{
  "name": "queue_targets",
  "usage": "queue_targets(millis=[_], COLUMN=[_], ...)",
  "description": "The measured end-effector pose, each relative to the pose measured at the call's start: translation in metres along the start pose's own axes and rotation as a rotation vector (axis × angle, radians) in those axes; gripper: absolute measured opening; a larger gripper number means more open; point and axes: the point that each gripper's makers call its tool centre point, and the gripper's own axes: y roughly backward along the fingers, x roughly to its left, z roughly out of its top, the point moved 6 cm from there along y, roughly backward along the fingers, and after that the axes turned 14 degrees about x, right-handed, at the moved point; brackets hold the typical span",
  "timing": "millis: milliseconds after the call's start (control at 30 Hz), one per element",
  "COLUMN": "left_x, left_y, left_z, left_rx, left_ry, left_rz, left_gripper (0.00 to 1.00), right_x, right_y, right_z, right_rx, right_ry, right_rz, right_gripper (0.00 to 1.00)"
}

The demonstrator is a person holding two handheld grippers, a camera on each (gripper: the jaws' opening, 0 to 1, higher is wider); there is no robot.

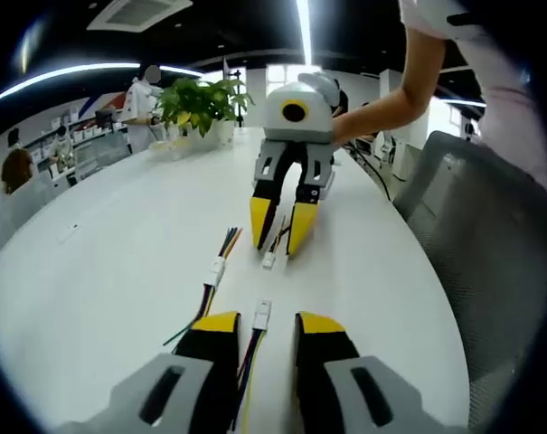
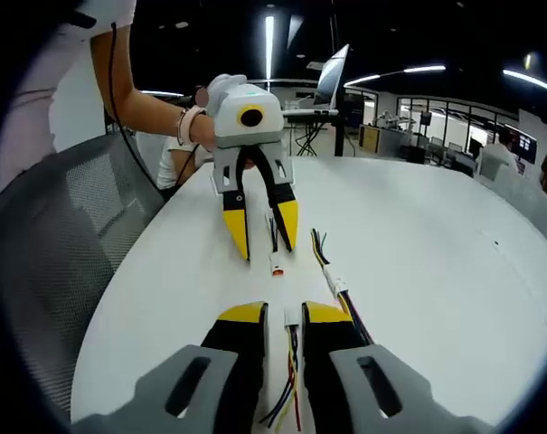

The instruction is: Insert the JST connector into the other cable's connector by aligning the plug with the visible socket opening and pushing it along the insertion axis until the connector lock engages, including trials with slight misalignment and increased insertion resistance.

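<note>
On the white tabletop (image 1: 101, 271) the two grippers face each other. The left gripper (image 1: 259, 336) has its fingers apart, straddling a cable whose white connector (image 1: 262, 314) lies just beyond the tips. The right gripper (image 2: 285, 316) is likewise released around its own cable's connector (image 2: 291, 316). A third loose cable (image 1: 215, 271) lies beside them; a potted plant (image 1: 201, 104) stands at the far edge.

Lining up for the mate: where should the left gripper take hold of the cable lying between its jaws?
Grip the wire bundle just behind the white connector, closing the left gripper from both sides. The cable lies lengthwise along the jaw line, with the connector facing the right gripper, so this hold probably keeps the mating end free and pointed along the insertion axis.
</note>
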Motion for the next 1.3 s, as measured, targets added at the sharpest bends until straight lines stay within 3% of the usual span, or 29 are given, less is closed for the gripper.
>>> queue_targets(millis=[267, 367, 433, 467, 567, 633, 667, 1300], left_x=[0.000, 0.002, 0.001, 0.005, -0.006, 0.002, 0.003, 0.001], left_y=[0.002, 0.000, 0.000, -0.007, -0.008, -0.011, -0.009, -0.012], left_z=[0.005, 0.001, 0.004, -0.015, -0.001, -0.010, -0.012, -0.007], left_rx=[-0.023, 0.005, -0.017, 0.023, 0.020, -0.007, 0.013, -0.074], left_ry=[0.016, 0.010, 0.018, 0.044, 0.038, 0.029, 0.026, 0.017], left_rz=[0.004, 0.011, 0.008, 0.031, 0.027, -0.006, 0.020, 0.030], left_gripper=[0.14, 0.14, 0.13, 0.13, 0.12, 0.11, 0.11, 0.01], right_x=[-0.001, 0.001, 0.001, 0.000, -0.001, 0.000, 0.000, 0.000], right_y=[-0.002, -0.002, -0.002, -0.001, -0.001, -0.001, -0.002, -0.003], right_z=[-0.005, -0.005, -0.006, -0.006, -0.007, -0.008, -0.008, -0.012], right_rx=[0.007, 0.013, 0.009, -0.002, 0.002, 0.005, 0.005, 0.003], right_ry=[-0.010, -0.008, -0.020, -0.035, -0.028, -0.024, -0.025, 0.020], right_rz=[0.005, 0.000, 0.008, 0.013, 0.009, 0.011, 0.012, 0.012], right_gripper=[0.12, 0.12, 0.11, 0.11, 0.10, 0.09, 0.09, 0.05])
